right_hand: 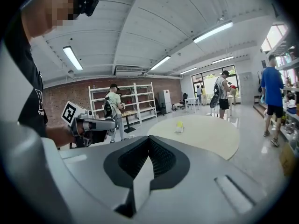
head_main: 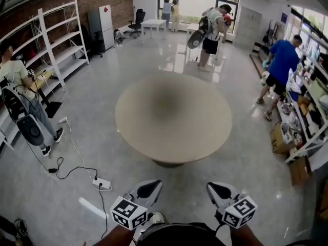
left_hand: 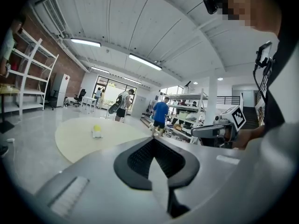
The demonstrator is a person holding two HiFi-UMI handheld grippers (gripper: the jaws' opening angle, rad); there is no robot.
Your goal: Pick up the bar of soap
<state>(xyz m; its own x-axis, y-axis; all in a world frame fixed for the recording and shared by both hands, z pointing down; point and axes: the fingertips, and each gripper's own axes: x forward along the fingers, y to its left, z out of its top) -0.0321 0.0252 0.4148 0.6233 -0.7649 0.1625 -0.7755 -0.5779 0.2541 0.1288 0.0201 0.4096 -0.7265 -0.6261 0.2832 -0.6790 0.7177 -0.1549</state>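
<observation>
Beige round bench [head_main: 205, 132] ahead, floor [head_main: 92, 111] before it. Fingers pressed shut, nothing gripped, on left gripper [left_hand: 153, 143] and right gripper [right_hand: 148, 140]. The soap [left_hand: 96, 131] sits mid-bench, well beyond the fingertips; only the gripper views show it, the head view smears there. A power strip [head_main: 101, 183] lies left of the left fingers.

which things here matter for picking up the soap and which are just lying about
Job: small yellow-and-white lump, probably the soap; round beige table; left tool; right tool.
Lying about: white power strip; white metal shelving; brown cardboard boxes.
</observation>
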